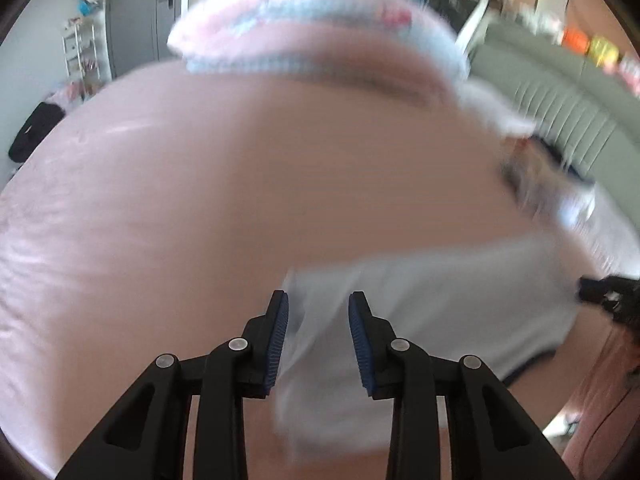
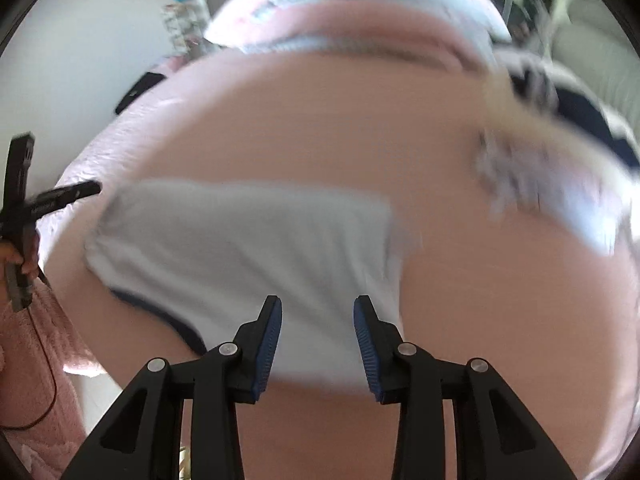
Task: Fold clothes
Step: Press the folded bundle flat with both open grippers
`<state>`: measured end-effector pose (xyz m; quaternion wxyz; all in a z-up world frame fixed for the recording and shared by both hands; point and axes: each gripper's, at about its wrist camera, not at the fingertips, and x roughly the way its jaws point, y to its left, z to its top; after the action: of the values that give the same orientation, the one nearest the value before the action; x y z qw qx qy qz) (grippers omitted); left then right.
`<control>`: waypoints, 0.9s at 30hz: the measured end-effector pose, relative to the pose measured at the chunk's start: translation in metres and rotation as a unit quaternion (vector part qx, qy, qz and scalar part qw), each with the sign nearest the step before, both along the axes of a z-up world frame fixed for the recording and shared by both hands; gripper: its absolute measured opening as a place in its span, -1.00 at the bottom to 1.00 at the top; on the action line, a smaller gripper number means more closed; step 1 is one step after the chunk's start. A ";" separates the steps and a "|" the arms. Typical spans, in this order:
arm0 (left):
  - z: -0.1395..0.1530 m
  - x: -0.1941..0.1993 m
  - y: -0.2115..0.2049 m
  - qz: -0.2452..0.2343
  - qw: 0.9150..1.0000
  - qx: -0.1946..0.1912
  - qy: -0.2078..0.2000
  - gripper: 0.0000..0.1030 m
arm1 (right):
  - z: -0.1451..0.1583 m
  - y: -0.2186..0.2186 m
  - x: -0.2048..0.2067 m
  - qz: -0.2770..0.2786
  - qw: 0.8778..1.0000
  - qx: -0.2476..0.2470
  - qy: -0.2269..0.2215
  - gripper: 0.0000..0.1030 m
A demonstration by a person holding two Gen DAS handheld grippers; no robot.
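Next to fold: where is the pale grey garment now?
The pale grey garment lies flat on the pink bedsheet, near edge, under both grippers, below the pastel pillow.

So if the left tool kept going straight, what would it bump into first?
Probably the white garment, which lies right ahead of the left tool on the pink bed cover. Blur hides the depth.

Grey sofa (image 1: 560,92) beside white shelf rack (image 1: 80,52).
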<state>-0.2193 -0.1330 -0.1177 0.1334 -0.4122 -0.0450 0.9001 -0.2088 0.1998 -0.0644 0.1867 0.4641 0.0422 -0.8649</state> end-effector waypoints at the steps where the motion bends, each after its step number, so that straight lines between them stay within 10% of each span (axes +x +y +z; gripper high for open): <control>1: -0.002 -0.008 0.007 -0.012 1.000 0.008 -0.003 -0.44 | 0.006 -0.007 -0.010 0.000 1.000 0.004 0.013 -0.28; 7: -0.052 -0.048 0.021 -0.022 0.996 0.026 -0.080 -0.54 | -0.028 0.000 -0.072 -0.041 0.999 -0.011 -0.013 -0.28; 19: -0.059 -0.080 0.025 0.084 0.994 -0.005 -0.074 -0.92 | -0.059 0.049 -0.087 -0.122 0.992 -0.014 -0.014 -0.05; 27: -0.022 -0.016 0.122 -0.082 0.995 0.048 -0.033 -0.90 | -0.045 0.010 -0.049 -0.080 0.995 -0.066 -0.001 -0.05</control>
<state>-0.2351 -0.0107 -0.1398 0.2247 -0.4374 -0.0587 0.8687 -0.2576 0.2099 -0.1096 0.1466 0.4533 -0.0523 -0.8777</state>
